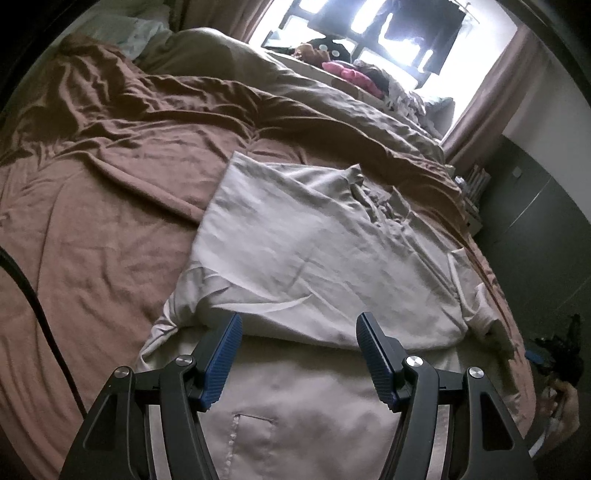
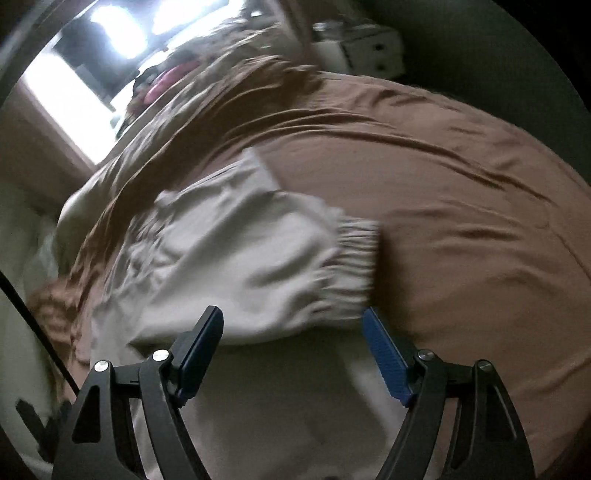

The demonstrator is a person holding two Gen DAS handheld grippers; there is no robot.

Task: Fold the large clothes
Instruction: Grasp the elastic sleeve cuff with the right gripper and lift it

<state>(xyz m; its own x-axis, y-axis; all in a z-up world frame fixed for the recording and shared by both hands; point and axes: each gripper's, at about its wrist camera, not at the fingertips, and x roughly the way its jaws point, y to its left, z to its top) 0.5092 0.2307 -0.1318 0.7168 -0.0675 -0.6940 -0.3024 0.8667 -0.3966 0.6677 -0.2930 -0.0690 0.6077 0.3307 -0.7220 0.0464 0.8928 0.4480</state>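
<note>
Cloth fills both views: a pale, off-white garment (image 1: 306, 254) lies on a brown bedsheet (image 1: 96, 229), partly folded, with one layer laid back over the rest so a straight fold edge crosses just ahead of the left tongs (image 1: 299, 325). Those tongs stand wide, their blue pads (image 1: 225, 354) apart with nothing pinched between them — the fabric shows in the gap, but whether the tips touch it cannot be told. What kind of garment it is stays unclear from the left wrist view; a stitched pocket outline (image 1: 255, 435) shows near the bottom edge, where the cloth is cut off by the frame. The right wrist view is smeared with motion blur. There the right tongs (image 2: 295, 325) also stand wide and hold nothing, and a gathered elastic cuff (image 2: 354, 254) of the same garment (image 2: 236, 251) lies just ahead of them on the bedsheet (image 2: 443, 206); how the cuff joins the rest is hidden under folds. At the far side of the bed a tan duvet (image 1: 332, 110) is bunched up, and beyond it a bright window (image 1: 369, 33) is so blown out that the dark shapes hanging in it cannot be read. Pink and dark items (image 1: 347, 74) on the sill are too small to name. A black cable (image 1: 33, 299) runs down the left edge, and a hand (image 1: 565, 402) shows dimly at the lower right.
</note>
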